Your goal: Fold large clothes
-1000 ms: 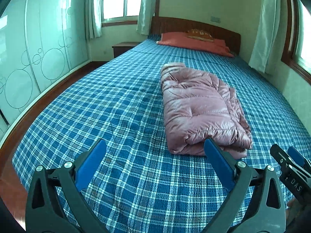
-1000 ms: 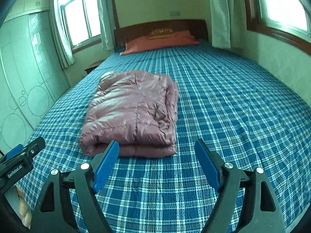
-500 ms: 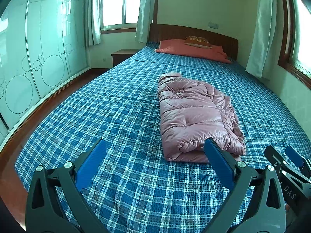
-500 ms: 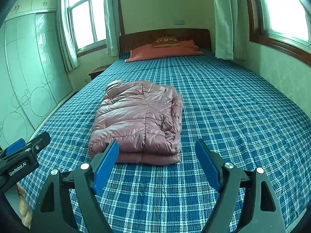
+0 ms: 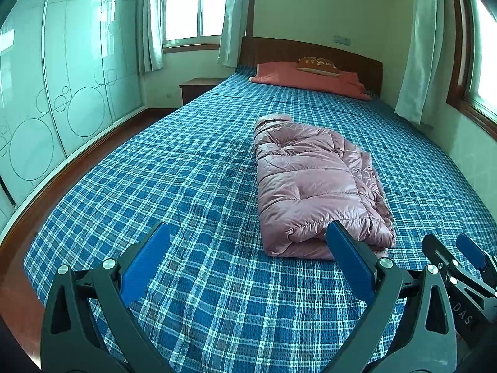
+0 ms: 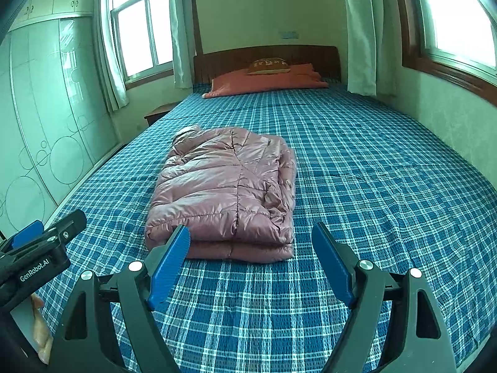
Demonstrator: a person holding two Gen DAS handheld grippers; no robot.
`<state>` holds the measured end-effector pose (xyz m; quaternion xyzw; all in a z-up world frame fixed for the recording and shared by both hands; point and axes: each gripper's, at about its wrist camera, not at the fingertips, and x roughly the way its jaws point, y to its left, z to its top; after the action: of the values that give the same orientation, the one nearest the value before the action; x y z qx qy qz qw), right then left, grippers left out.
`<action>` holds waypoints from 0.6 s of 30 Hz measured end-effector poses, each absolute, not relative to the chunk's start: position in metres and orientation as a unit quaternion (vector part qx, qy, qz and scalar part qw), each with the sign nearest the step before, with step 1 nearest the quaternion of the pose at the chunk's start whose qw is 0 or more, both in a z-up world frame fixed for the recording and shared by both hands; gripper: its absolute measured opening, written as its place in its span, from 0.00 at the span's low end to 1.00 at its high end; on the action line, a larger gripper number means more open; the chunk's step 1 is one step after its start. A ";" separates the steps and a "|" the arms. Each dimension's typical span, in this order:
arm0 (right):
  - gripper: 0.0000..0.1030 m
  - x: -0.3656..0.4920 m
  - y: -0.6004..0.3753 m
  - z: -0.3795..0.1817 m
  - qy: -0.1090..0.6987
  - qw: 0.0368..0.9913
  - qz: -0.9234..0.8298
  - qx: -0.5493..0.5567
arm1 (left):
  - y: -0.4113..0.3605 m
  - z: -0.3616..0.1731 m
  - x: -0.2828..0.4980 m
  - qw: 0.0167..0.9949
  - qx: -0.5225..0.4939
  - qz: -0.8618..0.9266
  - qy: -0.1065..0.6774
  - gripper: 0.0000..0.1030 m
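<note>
Left wrist view takes in the bed (image 5: pixel 192 192) first, a wide mattress under a blue checked cover running back to a dark headboard (image 5: pixel 310 51), with a red pillow (image 5: pixel 307 77) at its far end. A glass wardrobe (image 5: pixel 56 93) lines one side of the room and curtained windows light the others.

On the cover, about midway up the bed, lies the jacket (image 5: pixel 313 186), a pink quilted puffer folded into a thick oblong bundle. Its rounded fold edge faces the camera; looser layers and a sleeve edge show along its far-side flank. In the right wrist view the same jacket (image 6: pixel 223 189) sits ahead and slightly to the side, stacked in layers with a centre seam on top.

By its look the jacket is light, soft and springy, with a slick shiny shell, so a shallow pinch would likely slide off and the layers may puff open. A deep bite over the doubled fold edge at the near corners seems the safest hold.

Both tools hang just short of that near edge, touching nothing. The left hand-held gripper (image 5: pixel 248 267) is released, jaws spread and empty. The right hand-held gripper (image 6: pixel 251 264) is likewise released and empty.
</note>
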<state>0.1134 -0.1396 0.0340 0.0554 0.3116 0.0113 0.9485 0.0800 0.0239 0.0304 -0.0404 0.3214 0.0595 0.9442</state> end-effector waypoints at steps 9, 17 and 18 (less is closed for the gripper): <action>0.77 0.113 -0.140 0.034 0.310 0.949 0.012 0.056 | 0.022 0.029 0.080 0.946 -0.033 0.069 0.316 0.98; 0.77 0.114 -0.141 0.032 0.311 0.949 0.010 0.057 | 0.023 0.027 0.081 0.945 -0.034 0.066 0.318 0.98; 0.77 0.114 -0.141 0.033 0.311 0.949 0.010 0.057 | 0.022 0.027 0.081 0.945 -0.034 0.066 0.319 0.98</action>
<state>0.1139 -0.1413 0.0326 0.0574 0.3109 0.0103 0.9487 0.0808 0.0225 0.0271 -0.0337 0.3188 0.0658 0.9449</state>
